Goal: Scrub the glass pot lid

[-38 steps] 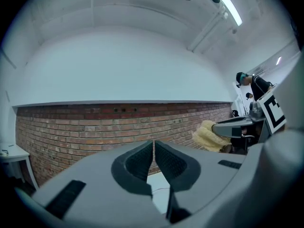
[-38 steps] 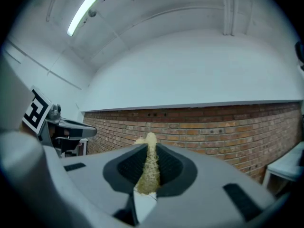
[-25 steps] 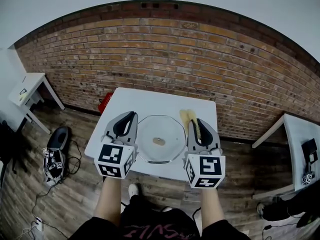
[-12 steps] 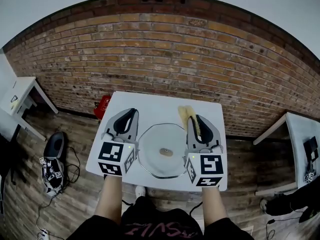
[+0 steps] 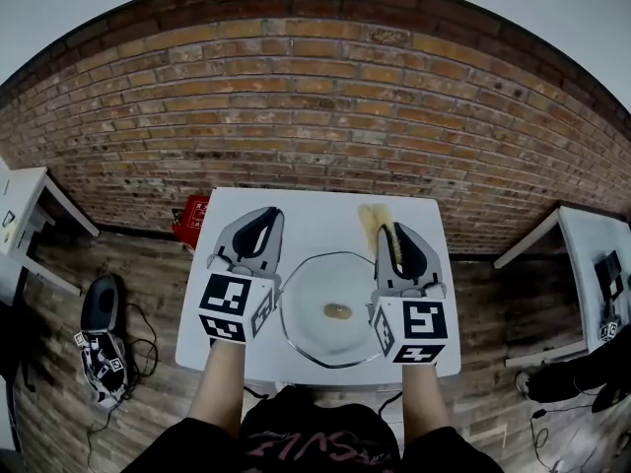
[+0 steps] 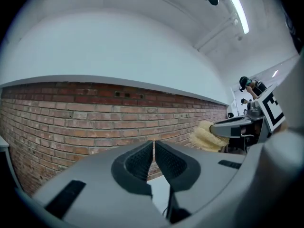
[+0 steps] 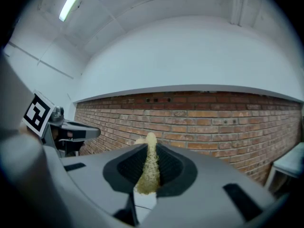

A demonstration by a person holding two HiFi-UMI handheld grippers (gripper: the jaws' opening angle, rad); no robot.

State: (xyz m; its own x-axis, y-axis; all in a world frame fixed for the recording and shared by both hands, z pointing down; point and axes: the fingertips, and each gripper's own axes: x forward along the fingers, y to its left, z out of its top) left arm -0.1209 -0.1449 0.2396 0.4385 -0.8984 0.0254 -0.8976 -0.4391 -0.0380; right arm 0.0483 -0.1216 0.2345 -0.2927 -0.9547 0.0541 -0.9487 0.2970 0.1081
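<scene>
Head view: the glass pot lid (image 5: 315, 338) lies flat on the white table (image 5: 296, 210) between the 2 grippers. It's likely rigid, slick and breakable, and its centre knob (image 5: 337, 311) looks the safest hold.

Left gripper view: the left gripper (image 6: 154, 145) is clenched and empty.

Right gripper view: the right gripper (image 7: 151, 148) is grasping a soft yellow scrubber (image 7: 148, 175).

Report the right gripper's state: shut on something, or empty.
Shut on the yellow scrubber: the right gripper pinches it between both pads, and its end pokes out beyond them.
</scene>
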